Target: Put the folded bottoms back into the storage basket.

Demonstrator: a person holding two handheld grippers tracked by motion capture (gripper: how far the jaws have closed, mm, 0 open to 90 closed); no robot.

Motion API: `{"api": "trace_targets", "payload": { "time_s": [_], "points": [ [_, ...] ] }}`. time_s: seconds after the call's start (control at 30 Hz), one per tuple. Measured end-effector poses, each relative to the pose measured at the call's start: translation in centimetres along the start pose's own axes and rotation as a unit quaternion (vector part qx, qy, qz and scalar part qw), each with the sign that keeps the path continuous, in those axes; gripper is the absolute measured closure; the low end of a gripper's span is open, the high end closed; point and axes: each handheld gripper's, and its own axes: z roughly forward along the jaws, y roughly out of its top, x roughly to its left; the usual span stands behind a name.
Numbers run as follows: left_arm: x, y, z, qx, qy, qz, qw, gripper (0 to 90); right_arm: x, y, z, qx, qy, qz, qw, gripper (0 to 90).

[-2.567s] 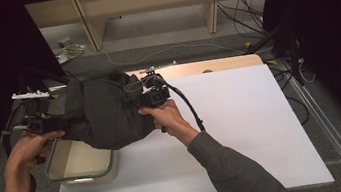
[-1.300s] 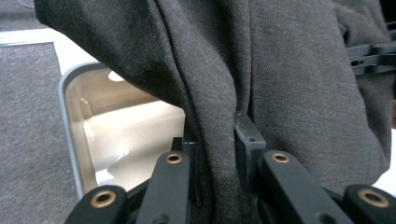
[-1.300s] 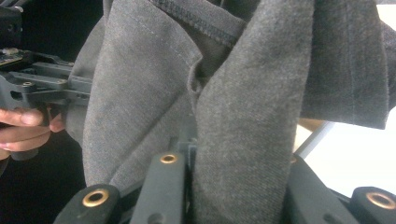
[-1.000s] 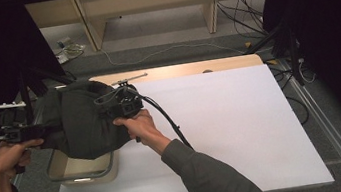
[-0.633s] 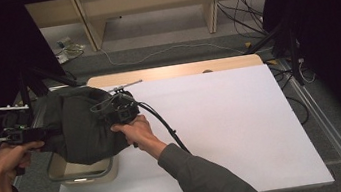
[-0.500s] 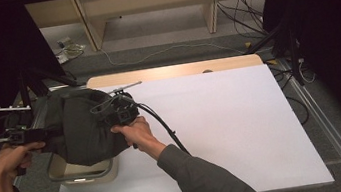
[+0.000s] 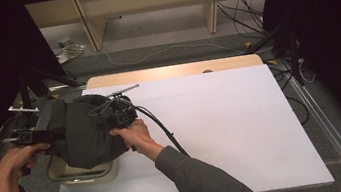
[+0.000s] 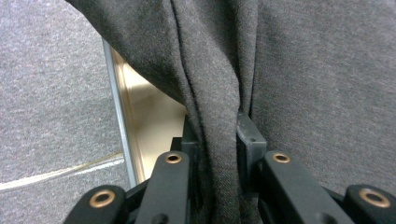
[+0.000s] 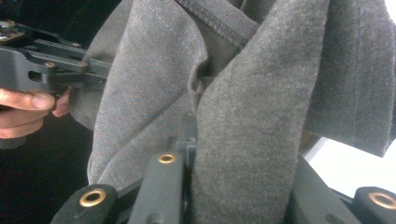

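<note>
Slowly, the dark grey garment (image 7: 82,133) has drifted leftward and come lower since a couple of seconds back, when it was bunched higher up and nearer the middle of the white board (image 7: 223,129). Now it hangs right over the cream-coloured tub (image 7: 86,174) at the near left corner, its lower folds sagging onto the rim. My guess is the cloth is about to be lowered into that tub, so this looks like the last stretch of the carry.

Both tongs have hold of it. The left gripper (image 8: 218,140) has its jaws squeezed on a thick vertical fold, the cloth rising straight up from between them, with the tub's pale inside wall just off to its left. The right gripper (image 9: 219,135) is likewise clamped tight on a bunched fold, fabric draping over and beyond its tips.

From above, the left hand (image 7: 13,166) sits out past the board's left edge, its tool pointing inward across the tub. The right hand (image 7: 133,135) reaches from the near side, forearm angled up and left, tool aimed back toward the other one, the garment slung between them.
</note>
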Motion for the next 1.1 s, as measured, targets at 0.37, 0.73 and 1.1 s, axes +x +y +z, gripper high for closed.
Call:
{"api": "trace_targets", "payload": {
  "time_s": [0.37,0.73,1.1],
  "points": [
    [0.2,-0.2,1.6,0.028,0.026,0.003,0.9993,77.2,0.1,-0.4,0.8,0.010,-0.006,0.001,0.9999,73.4],
    [0.4,-0.4,2.8,0.035,0.034,0.001,0.9988,77.1,0.1,-0.5,0.9,0.023,-0.002,0.002,0.9997,70.2],
    [0.4,-0.6,3.8,0.050,0.043,0.006,0.9978,76.8,0.2,-0.6,1.1,0.028,0.001,0.004,0.9996,65.9]
  ]
}}
